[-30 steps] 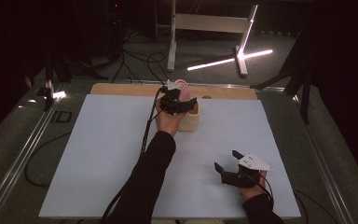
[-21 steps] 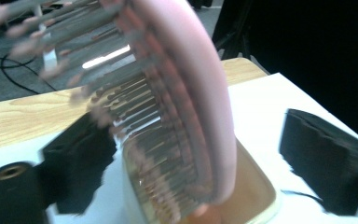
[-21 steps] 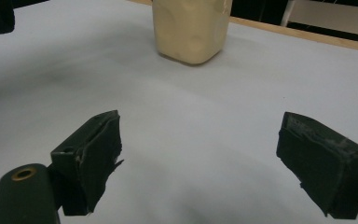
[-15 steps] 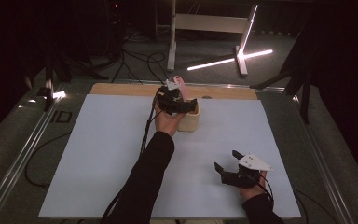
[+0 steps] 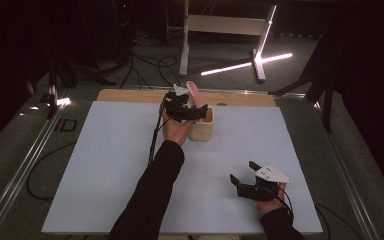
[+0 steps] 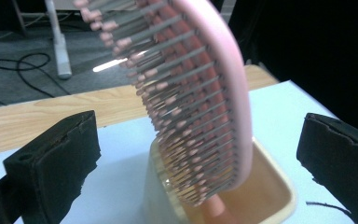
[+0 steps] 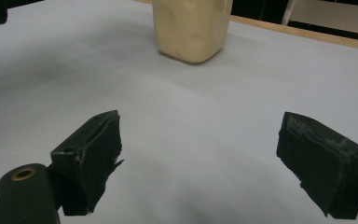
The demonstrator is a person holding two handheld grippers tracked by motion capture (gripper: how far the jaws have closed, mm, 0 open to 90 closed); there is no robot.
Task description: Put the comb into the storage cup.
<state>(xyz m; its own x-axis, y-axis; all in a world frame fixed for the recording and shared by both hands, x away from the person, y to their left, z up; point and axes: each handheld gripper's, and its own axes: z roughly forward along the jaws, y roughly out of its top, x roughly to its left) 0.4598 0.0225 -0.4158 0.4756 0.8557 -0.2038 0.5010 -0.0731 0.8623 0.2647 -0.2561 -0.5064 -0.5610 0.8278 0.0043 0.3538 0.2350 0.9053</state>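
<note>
One white mat (image 5: 105,165) covers the desk. One cream holder (image 5: 203,129) stands near its far edge, centre. One pink hairbrush (image 6: 205,98) stands in it, handle down, bristle head up. Judged light, rigid and top-heavy; grip the narrow handle or head edges. Left gripper (image 6: 200,158): jaws just opened, wide apart either side of the brush. Right gripper (image 5: 246,182): apart, near corner

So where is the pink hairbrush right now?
The hairbrush stands handle-down in the cream cup at the far middle of the white mat, between the open jaws of the left claw.
</note>
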